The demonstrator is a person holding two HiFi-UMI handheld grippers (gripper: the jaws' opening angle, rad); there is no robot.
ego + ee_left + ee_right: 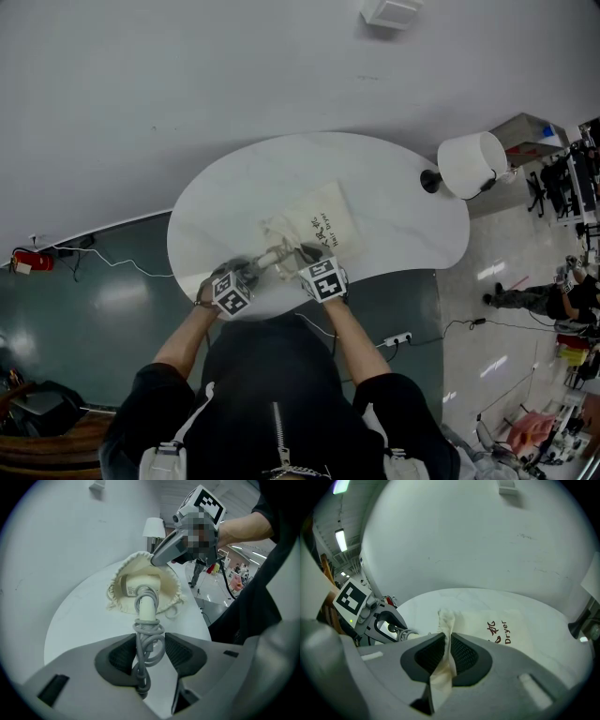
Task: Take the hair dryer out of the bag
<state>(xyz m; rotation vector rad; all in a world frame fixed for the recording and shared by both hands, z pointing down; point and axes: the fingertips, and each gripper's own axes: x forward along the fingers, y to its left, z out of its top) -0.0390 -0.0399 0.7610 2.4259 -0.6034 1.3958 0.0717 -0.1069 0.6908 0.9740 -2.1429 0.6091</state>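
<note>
Cord (149, 639), grey and wound in loops round the handle end of the hair dryer (143, 590), sits between the fingers of the left gripper (150, 652), and both pads are clenched on that bundle. The pale handle runs straight away from those fingers to the mouth of the cream bag (171, 585), which lies on the white bench (394, 187). The dryer's body is inside the gathered opening, with the handle and cord outside it.

The right gripper (447, 654) has its fingers almost together, grasping a fold of the bag's rim that stands up between the pads. In the left gripper view this is on the far side of the mouth. Both grippers are close together near the bench's near edge, and the bag stretches away from them.

Cloth hides most of the dryer's head. Only a labelled end shows, and its print is too small to read. In the right gripper view that gripper's own body cuts off the lower part of the bag, where the word "Dryer" shows. In the head view the dryer is a small pale shape, hard to make out.
</note>
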